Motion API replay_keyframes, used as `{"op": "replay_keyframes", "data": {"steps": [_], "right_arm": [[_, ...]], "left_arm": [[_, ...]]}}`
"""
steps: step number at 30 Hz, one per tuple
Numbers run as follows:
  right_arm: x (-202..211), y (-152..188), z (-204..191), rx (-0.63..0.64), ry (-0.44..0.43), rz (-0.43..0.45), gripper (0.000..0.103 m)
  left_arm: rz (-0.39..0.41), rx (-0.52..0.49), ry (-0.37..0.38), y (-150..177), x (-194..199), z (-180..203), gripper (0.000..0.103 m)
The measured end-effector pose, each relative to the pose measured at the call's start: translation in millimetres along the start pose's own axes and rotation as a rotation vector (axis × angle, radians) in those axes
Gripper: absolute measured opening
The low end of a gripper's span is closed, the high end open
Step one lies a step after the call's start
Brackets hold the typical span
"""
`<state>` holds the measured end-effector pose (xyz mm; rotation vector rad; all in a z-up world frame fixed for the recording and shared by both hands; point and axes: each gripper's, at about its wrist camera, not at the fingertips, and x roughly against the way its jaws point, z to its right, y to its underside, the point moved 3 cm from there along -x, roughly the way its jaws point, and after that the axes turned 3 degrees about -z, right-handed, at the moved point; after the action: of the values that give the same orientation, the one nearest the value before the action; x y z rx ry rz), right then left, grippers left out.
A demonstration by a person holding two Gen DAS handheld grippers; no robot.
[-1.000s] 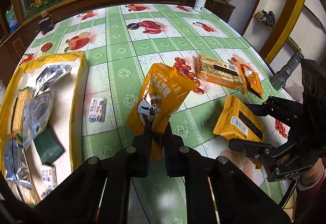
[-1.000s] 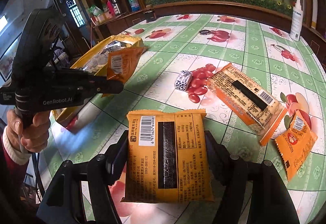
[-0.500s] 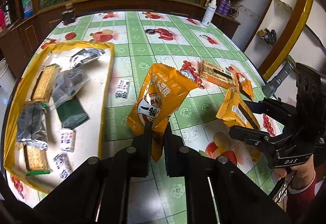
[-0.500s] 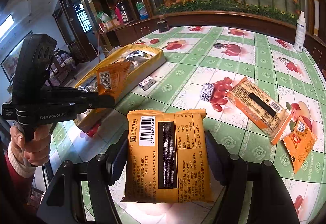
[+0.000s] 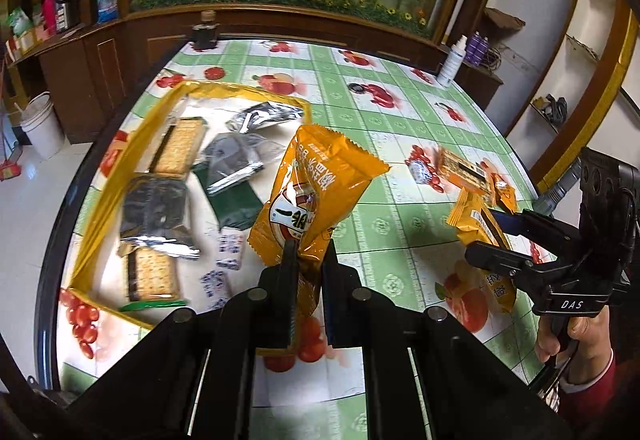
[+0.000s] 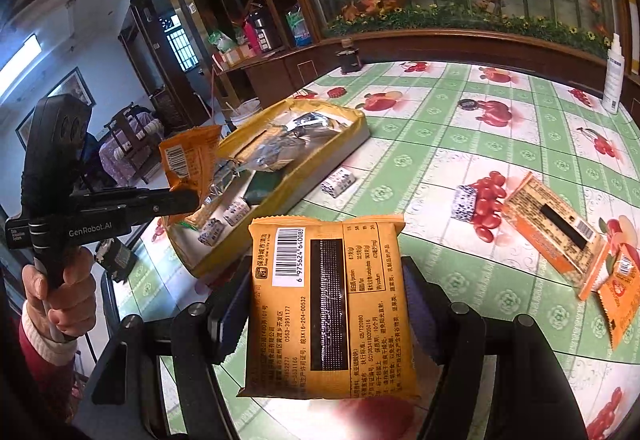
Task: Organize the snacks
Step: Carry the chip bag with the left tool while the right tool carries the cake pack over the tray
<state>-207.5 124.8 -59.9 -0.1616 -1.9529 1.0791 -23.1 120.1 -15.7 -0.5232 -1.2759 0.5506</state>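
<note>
Left tongs [image 5: 307,280] were clamped on a pouch's [image 5: 316,192] lower seam, so it hung clear above the tray [image 5: 120,168] | right tongs [image 6: 326,304] gripped a flat pack [image 6: 328,304] by its sides, label readable, near the tray | loose snacks [image 6: 552,232] were left far right on the table [image 6: 440,144]

Each camera rides on a hand-held gripper, looking forward and steeply down along its own fingers, close above the bench [image 5: 400,144]. The left view faces the yellow tray [image 5: 120,168] at ten o'clock; the right view sees that tray [image 6: 320,176] at eleven. Both share the tray, the green tablecloth and the planter wall [image 6: 480,40] at twelve.
</note>
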Motion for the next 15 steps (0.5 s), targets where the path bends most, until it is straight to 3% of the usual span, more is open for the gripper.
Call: {"op": "replay_keyframes", "data": {"steps": [15], "right_arm": [[-29.6, -26.3, -51.4, 0.038, -0.064, -0.002, 0.070]], "left_arm": [[0.024, 0.106, -0.033, 7.8, 12.6, -56.6, 0.008]]}}
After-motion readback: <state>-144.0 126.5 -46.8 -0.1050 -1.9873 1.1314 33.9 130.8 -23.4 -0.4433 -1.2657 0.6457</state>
